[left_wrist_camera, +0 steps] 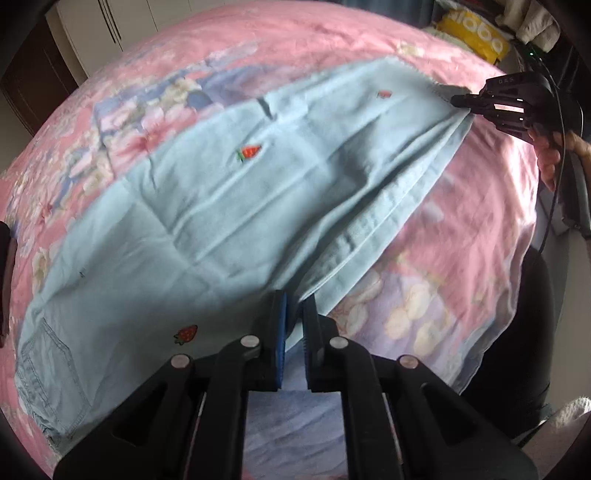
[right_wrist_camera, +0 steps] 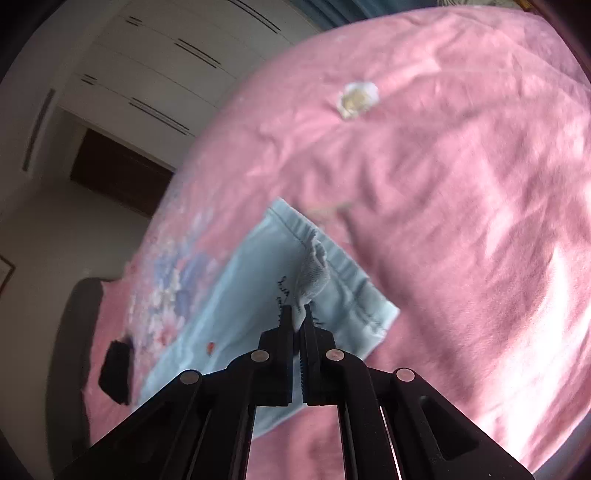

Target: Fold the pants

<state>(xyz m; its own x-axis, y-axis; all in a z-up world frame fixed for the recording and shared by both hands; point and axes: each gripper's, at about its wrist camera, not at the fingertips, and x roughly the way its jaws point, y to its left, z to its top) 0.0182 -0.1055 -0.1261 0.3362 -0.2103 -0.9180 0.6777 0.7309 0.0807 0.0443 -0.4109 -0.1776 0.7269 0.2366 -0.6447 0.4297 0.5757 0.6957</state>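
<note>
Light blue pants (left_wrist_camera: 258,192) with small red strawberries lie spread out on a pink floral bedspread (left_wrist_camera: 461,221). At the bottom of the left wrist view, my left gripper (left_wrist_camera: 293,306) is shut on the pants' near edge, its blue pads pinching the folded seam. At the upper right of that view, my right gripper (left_wrist_camera: 456,99) pinches the far end of the same edge. In the right wrist view, my right gripper (right_wrist_camera: 297,314) is shut on a raised tuft of the pants (right_wrist_camera: 240,280) close to the stitched hem, with the cloth lifted a little off the bedspread (right_wrist_camera: 443,184).
A person's hand (left_wrist_camera: 550,155) holds the right gripper's handle, and a cable hangs from it. A yellow bag (left_wrist_camera: 476,33) sits beyond the bed. A black object (right_wrist_camera: 116,373) lies on the bed's far side. White wardrobe doors (right_wrist_camera: 166,66) stand behind.
</note>
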